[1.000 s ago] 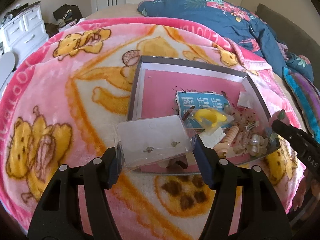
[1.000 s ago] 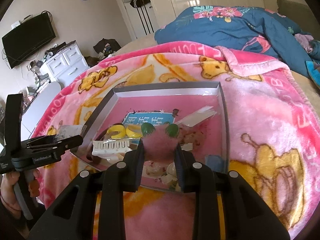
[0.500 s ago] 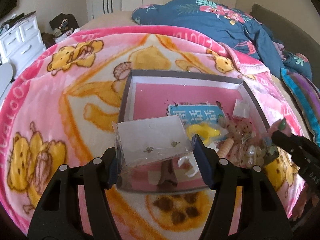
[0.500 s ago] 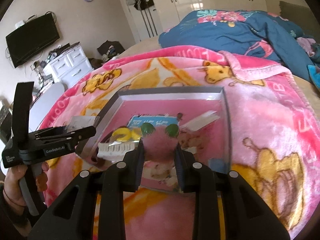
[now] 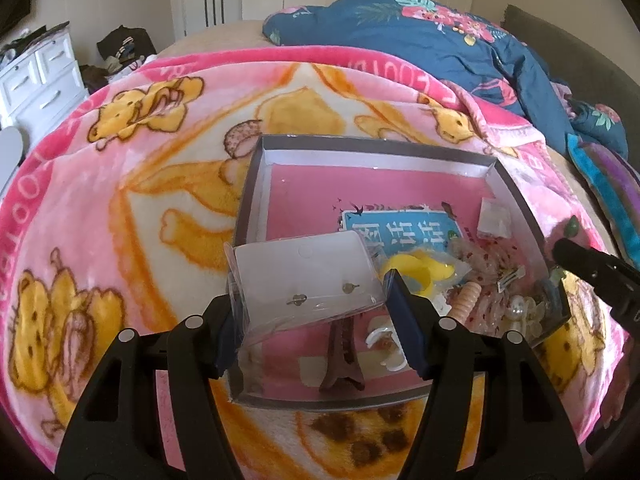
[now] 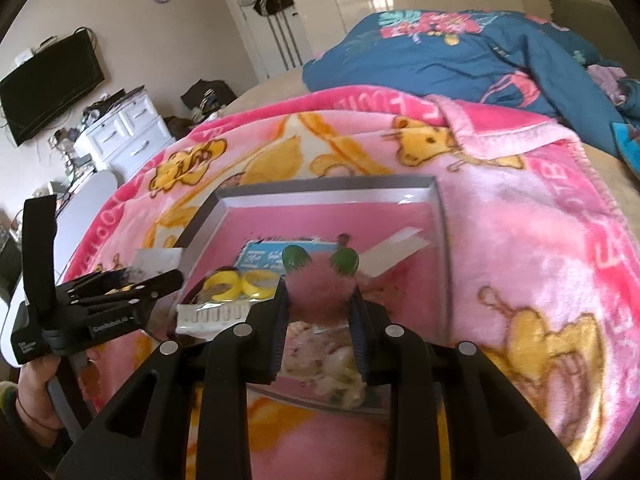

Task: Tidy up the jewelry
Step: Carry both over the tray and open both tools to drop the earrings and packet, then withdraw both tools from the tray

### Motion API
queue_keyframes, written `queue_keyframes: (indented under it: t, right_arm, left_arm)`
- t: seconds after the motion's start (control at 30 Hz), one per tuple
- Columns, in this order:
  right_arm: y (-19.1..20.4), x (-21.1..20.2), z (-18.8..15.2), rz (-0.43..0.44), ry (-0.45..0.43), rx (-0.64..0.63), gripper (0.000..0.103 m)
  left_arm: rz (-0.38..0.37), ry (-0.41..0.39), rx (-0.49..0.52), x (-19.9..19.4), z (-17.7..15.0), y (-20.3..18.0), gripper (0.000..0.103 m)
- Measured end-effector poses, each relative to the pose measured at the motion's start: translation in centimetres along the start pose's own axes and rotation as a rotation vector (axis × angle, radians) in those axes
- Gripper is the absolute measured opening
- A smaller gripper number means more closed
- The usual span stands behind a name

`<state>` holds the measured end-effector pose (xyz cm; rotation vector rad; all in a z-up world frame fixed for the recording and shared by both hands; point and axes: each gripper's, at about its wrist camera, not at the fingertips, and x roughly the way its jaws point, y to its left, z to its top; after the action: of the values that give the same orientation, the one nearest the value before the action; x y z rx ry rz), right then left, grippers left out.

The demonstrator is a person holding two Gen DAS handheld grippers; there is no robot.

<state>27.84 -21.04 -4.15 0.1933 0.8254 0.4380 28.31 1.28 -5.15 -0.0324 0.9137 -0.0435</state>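
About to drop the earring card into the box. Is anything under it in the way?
Yes. A brown hair clip and a white clip lie on the box floor just below the earring card held in the left claw.

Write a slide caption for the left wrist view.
Left hand-held gripper holds clear plastic earring packet above grey box.

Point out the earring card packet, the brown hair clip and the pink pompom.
earring card packet [image 5: 308, 276], left wrist view, middle of the white card.
brown hair clip [image 5: 340, 354], left wrist view, its body.
pink pompom [image 6: 320, 294], right wrist view, fluffy centre.
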Motion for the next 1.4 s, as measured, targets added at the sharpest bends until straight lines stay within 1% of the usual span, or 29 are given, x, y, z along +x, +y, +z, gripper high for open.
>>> queue_keyframes:
  t: [0.2, 0.3, 0.33, 0.37, 0.43, 0.47, 0.57, 0.67, 0.7, 0.77, 0.87, 0.93, 1.0, 1.07, 1.13, 1.23, 1.27, 1.33, 1.4]
  right_arm:
    - [2.3, 2.0, -0.9, 0.032, 0.049, -0.031, 0.027]
    - [3.0, 2.9, -1.7, 0.030, 0.072, -0.033, 0.030]
    - [3.1, 2.9, -1.9, 0.022, 0.070, -0.032, 0.033]
    - [3.2, 3.0, -2.0, 0.016, 0.068, -0.029, 0.042]
    - [3.2, 2.7, -2.0, 0.017, 0.054, -0.015, 0.055]
    - [3.1, 2.4, -2.1, 0.014, 0.044, -0.011, 0.059]
    - [2.9, 1.4, -2.1, 0.005, 0.022, -0.013, 0.061]
    - [2.6, 0.5, -2.2, -0.030, 0.008, -0.024, 0.063]
    - [2.6, 0.3, -2.3, -0.037, 0.006, -0.025, 0.063]
    - [2.4, -0.4, -2.5, -0.051, -0.001, -0.023, 0.067]
    - [2.2, -1.5, -2.8, -0.063, -0.016, -0.024, 0.069]
    - [2.2, -2.0, -3.0, -0.079, -0.023, -0.031, 0.071]
    - [2.2, -2.5, -3.0, -0.083, -0.029, -0.031, 0.072]
    - [2.2, -3.1, -3.0, -0.082, -0.038, -0.027, 0.076]
    - [2.2, -3.7, -3.1, -0.084, -0.048, -0.027, 0.077]
    - [2.3, -4.6, -3.2, -0.087, -0.061, -0.028, 0.082]
    - [2.2, -4.9, -3.3, -0.087, -0.066, -0.028, 0.085]
    - [2.2, -5.7, -3.4, -0.086, -0.075, -0.027, 0.086]
    - [2.2, -6.4, -3.5, -0.087, -0.083, -0.027, 0.086]
  left_arm:
    - [0.008, 0.039, -0.001, 0.9, -0.5, 0.3, 0.056]
    - [0.004, 0.055, -0.014, 1.2, -0.7, 0.6, 0.057]
    - [0.003, 0.055, -0.014, 1.2, -0.7, 0.6, 0.057]
    - [0.006, 0.054, -0.010, 1.1, -0.7, 0.5, 0.057]
    - [0.004, 0.057, -0.005, 1.1, -0.8, 0.4, 0.057]
    - [0.001, 0.058, -0.004, 1.1, -0.9, 0.3, 0.057]
    - [0.002, 0.056, 0.003, 1.0, -0.9, 0.2, 0.057]
    - [-0.002, 0.057, 0.001, 0.8, -1.0, 0.1, 0.058]
    - [0.003, 0.057, 0.003, 0.8, -1.0, 0.1, 0.061]
    - [0.006, 0.060, 0.002, 0.7, -1.1, 0.0, 0.062]
    - [-0.002, 0.055, -0.002, 0.2, -1.2, -0.1, 0.068]
    - [-0.006, 0.051, -0.008, -0.1, -1.3, -0.2, 0.069]
    - [-0.006, 0.050, -0.007, -0.3, -1.6, -0.3, 0.074]
    - [-0.006, 0.048, -0.011, -0.5, -1.7, -0.3, 0.076]
    - [-0.009, 0.036, -0.018, -1.0, -1.8, -0.3, 0.078]
    - [-0.012, 0.014, -0.030, -2.1, -1.9, -0.5, 0.084]
    - [-0.012, 0.011, -0.037, -2.5, -2.0, -0.6, 0.087]
    - [-0.020, -0.009, -0.040, -3.4, -2.0, -0.8, 0.090]
    - [-0.011, -0.032, -0.043, -4.5, -1.9, -0.9, 0.093]
